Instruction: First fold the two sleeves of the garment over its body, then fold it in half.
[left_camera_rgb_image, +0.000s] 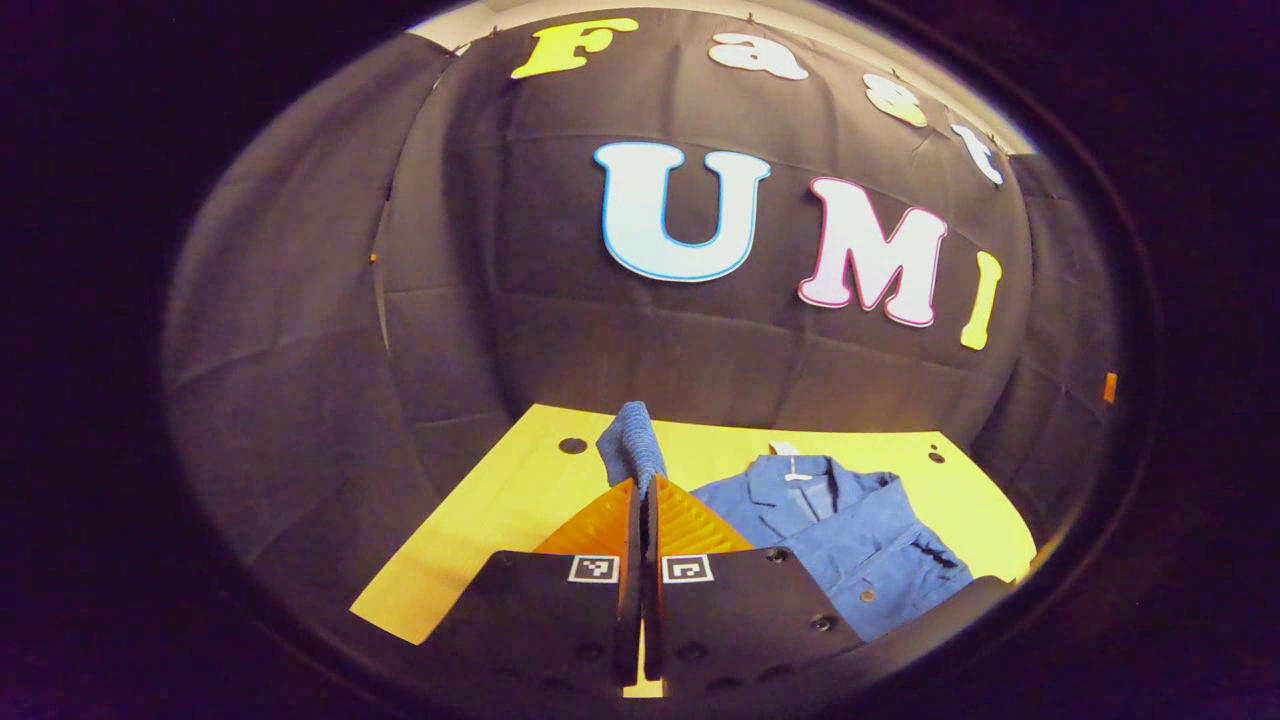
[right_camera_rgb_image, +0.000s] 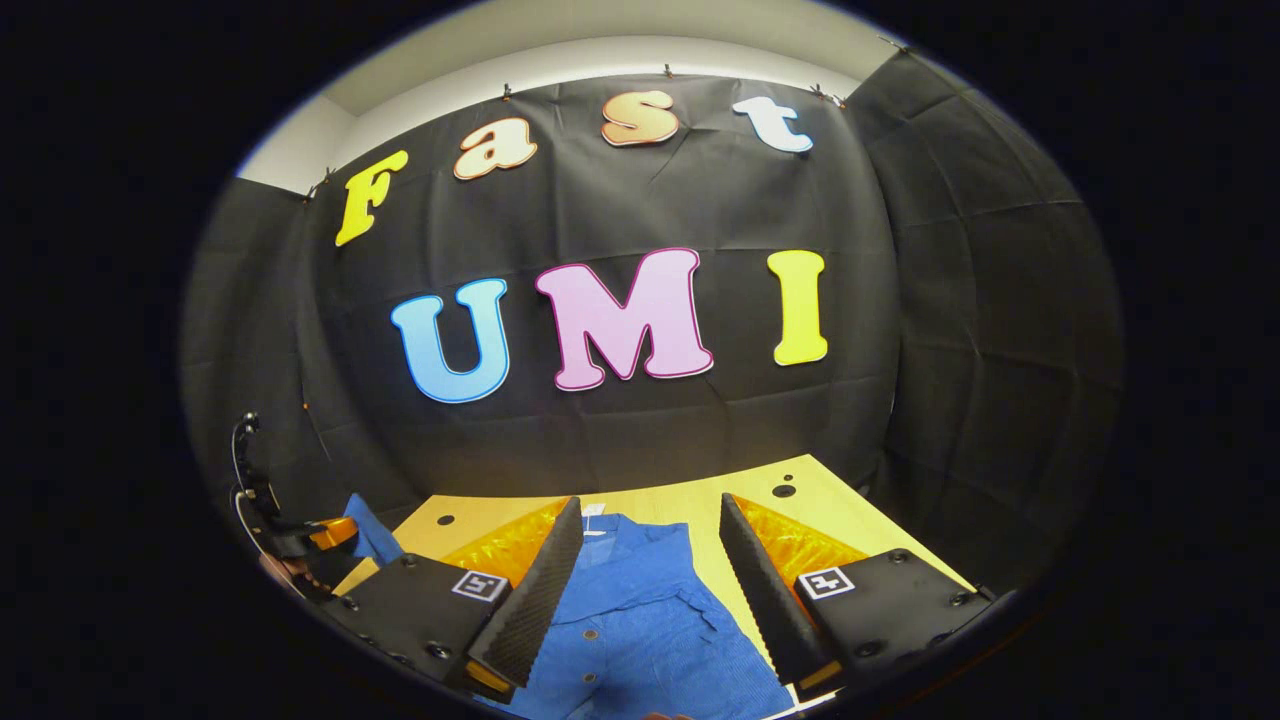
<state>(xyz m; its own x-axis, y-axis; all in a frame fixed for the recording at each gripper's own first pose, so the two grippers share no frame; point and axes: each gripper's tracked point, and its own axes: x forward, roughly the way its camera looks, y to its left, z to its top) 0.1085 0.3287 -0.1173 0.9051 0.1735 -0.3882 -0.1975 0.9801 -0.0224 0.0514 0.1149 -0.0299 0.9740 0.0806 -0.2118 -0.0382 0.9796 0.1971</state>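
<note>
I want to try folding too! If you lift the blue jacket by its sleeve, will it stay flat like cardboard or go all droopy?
Probably droopy. The sleeve bunches softly above the left gripper, which is pinching it. The jacket lies wrinkled on the yellow table, so it looks like soft cloth, likely light, and it shouldn't roll or break.

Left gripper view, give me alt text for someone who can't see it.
The left gripper is shut on a blue sleeve, lifting its end above a yellow table. To its right, the rest of the blue garment lies flat on the table, collar toward the black cloth wall.
</note>
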